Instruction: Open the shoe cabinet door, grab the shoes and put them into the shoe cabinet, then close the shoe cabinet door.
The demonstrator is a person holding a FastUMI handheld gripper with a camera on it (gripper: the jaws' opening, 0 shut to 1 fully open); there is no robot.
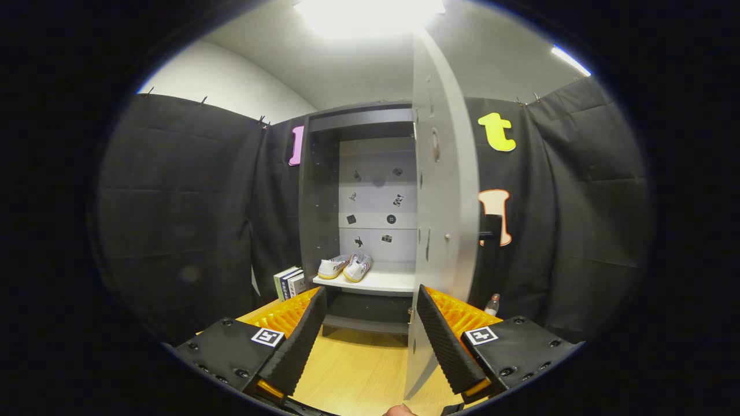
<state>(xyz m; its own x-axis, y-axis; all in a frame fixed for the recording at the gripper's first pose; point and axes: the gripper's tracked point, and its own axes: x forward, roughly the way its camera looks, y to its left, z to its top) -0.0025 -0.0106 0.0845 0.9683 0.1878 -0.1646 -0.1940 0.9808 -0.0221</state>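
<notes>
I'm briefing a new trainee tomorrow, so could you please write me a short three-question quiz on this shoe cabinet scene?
1. True or false: the shoe cabinet door stands open.
2. Where are the shoes? A) on the floor B) on a shelf inside the cabinet C) between the fingers
3. Fill in: the hand-held gripper is ____, holding nothing.

Key: 1 true. 2 B. 3 open; its fingers are spread apart, with the door's edge beside the right one.
</notes>
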